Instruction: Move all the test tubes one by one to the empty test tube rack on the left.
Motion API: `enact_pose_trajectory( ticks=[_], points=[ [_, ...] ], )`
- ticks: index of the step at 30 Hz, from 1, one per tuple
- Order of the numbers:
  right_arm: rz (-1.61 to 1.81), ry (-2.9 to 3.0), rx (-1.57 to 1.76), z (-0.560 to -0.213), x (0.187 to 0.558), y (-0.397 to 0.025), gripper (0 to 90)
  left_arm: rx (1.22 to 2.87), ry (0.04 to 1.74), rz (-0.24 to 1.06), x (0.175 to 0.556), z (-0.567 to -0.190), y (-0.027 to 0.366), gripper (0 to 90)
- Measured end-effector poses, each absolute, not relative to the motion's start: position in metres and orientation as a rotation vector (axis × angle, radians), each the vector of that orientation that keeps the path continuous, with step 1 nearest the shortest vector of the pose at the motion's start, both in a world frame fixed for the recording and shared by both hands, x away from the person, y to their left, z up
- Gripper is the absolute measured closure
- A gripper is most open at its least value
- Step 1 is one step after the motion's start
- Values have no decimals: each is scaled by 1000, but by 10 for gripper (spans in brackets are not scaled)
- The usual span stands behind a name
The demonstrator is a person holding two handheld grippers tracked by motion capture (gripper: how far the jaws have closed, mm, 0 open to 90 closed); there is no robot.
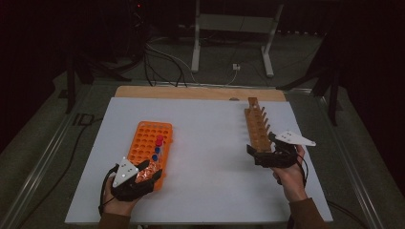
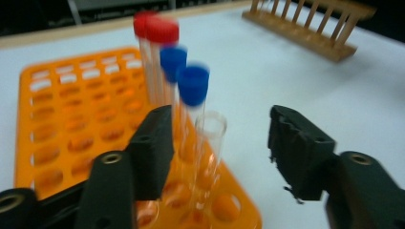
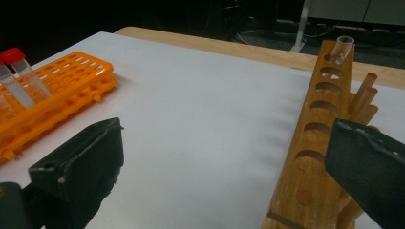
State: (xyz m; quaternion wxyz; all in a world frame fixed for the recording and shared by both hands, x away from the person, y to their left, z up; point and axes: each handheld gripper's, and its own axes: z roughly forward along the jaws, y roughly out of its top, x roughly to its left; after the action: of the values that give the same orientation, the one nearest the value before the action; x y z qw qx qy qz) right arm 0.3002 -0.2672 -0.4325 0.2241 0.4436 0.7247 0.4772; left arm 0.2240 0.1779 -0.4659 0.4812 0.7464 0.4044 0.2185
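At the near edge of the white table [image 1: 210, 191], the person's left hand [image 1: 114, 200] holds the left gripper [image 1: 152, 172] over the near end of the orange rack [image 1: 143, 143]. In the left gripper view its jaws stand wide apart, gripping nothing, and an uncapped clear tube [image 2: 207, 152] rises between them, closer to the left jaw. Whether that jaw touches the tube cannot be told; the picture is blurred there. The tube stands upright in a hole near the rack's near right corner.

Just behind the clear tube stand two blue-capped tubes [image 2: 193, 86], and behind those two red-capped tubes [image 2: 161, 29], all upright in a line along the rack's right side. The rest of the rack's holes seen here look empty.

On the right, the right hand [image 1: 290, 179] holds the right gripper [image 1: 258, 153] at the near end of the wooden rack [image 1: 258, 129]. In the right gripper view its jaws are open too, holding nothing; the right jaw sits beside the wooden rack's near end, and the left jaw hangs over bare table. Contact with the wood cannot be told.

The wooden rack runs away from the person along the table's right part, well apart from the orange rack. A short clear tube [image 3: 343, 47] sits in its farthest hole; the nearer holes are open. Pegs [image 3: 365, 98] stick out along its right side.

Beyond the table lie a wooden strip [image 1: 200, 91], cables [image 1: 162, 62] on the floor and a white stand [image 1: 234, 28].
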Motion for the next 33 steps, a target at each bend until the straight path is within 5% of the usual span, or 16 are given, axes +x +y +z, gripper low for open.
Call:
enact_pose_trajectory(
  ticks=[15, 33],
  points=[
    [1277, 1962, 1207, -419, 324, -272, 0, 1718, 921, 555, 252, -432, 142, 191],
    [1199, 1900, 1250, -406, 382, -285, 14, 1768, 897, 480, 249, -441, 103, 9]
  ],
)
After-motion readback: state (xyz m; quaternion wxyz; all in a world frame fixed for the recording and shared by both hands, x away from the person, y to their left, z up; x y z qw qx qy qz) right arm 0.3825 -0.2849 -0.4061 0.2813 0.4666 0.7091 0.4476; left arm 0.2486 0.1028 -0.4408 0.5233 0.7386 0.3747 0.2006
